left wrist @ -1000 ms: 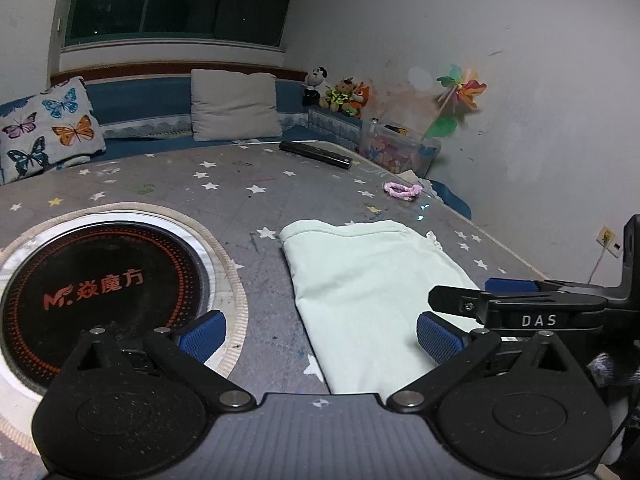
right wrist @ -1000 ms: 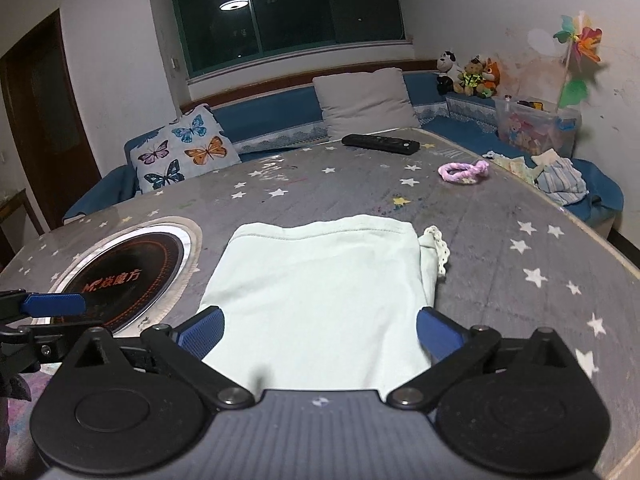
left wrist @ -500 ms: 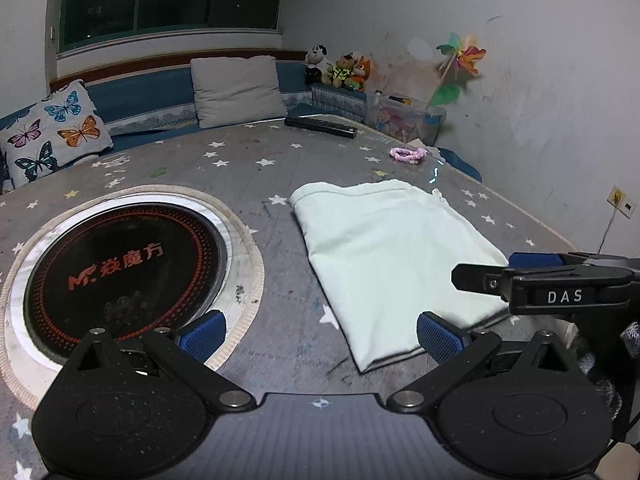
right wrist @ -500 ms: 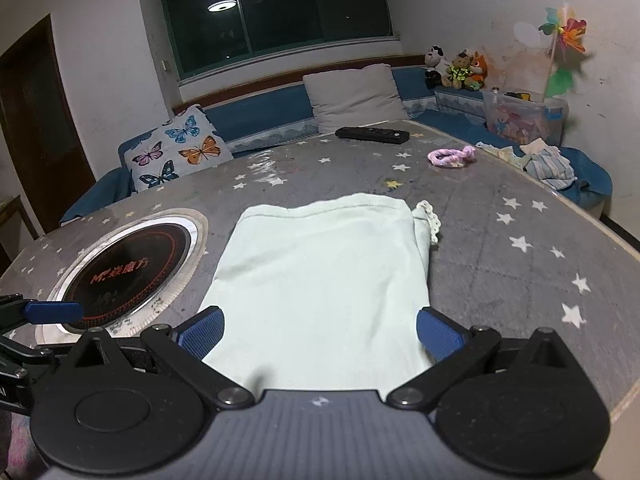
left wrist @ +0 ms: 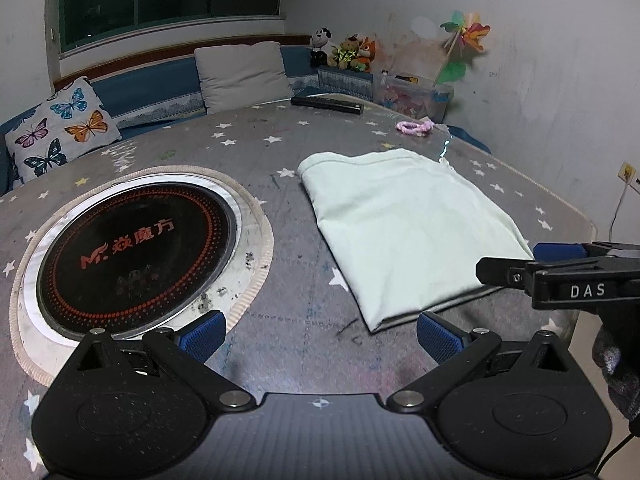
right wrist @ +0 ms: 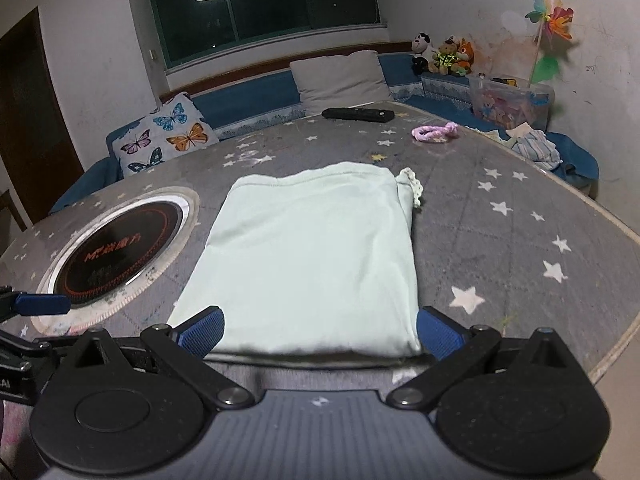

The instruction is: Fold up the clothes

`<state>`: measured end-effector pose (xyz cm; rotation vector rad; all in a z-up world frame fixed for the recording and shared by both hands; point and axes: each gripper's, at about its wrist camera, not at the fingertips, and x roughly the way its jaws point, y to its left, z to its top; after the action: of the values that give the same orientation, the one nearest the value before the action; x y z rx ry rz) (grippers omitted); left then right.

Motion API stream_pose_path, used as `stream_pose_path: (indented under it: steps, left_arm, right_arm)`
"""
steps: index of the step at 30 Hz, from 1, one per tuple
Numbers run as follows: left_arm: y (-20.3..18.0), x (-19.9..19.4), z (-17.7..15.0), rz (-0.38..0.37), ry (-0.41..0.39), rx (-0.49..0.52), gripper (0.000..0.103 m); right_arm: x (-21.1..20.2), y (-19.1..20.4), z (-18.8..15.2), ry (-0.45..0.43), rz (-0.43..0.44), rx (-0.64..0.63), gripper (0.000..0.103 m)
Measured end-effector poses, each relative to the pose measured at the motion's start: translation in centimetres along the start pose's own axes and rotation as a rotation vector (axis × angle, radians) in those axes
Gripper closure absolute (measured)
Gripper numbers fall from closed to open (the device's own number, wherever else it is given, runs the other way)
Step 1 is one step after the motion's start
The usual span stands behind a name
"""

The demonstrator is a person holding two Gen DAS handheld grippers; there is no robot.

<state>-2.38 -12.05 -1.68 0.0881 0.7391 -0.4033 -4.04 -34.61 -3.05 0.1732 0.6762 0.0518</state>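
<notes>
Near edge of folded garment [right wrist: 316,256] hidden behind wide-open, empty right gripper [right wrist: 320,330]; left gripper [left wrist: 320,332] likewise wide, empty.

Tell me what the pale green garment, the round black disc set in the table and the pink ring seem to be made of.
Pale green garment: soft matte knit, probably cotton; it lies limp, with a stitched hem and lace trim.
Round black disc: smooth glossy glass or ceramic, likely a cooktop; it reflects light, has printed red dots and a metal-looking rim.
Pink ring: looks like twisted fabric or yarn; too small to be sure.
</notes>
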Motion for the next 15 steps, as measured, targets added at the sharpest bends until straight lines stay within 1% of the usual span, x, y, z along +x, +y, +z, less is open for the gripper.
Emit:
stream_pose_path:
  steps: [5,9,15]
  left_arm:
    - [-0.5,0.2,-0.5,0.012,0.017,0.005,0.0]
    - [-0.8,0.3,-0.8,0.021,0.031,0.008,0.0]
    - [-1.1,0.2,-1.1,0.017,0.041,0.005,0.0]
  right_arm:
    - [-0.3,0.7,-0.9,0.008,-0.012,-0.018,0.0]
    - [-0.3,1.1,-1.6,0.03,-0.014,-0.024,0.0]
    - [-0.3,1.4,-2.2,0.059,-0.016,-0.031,0.0]
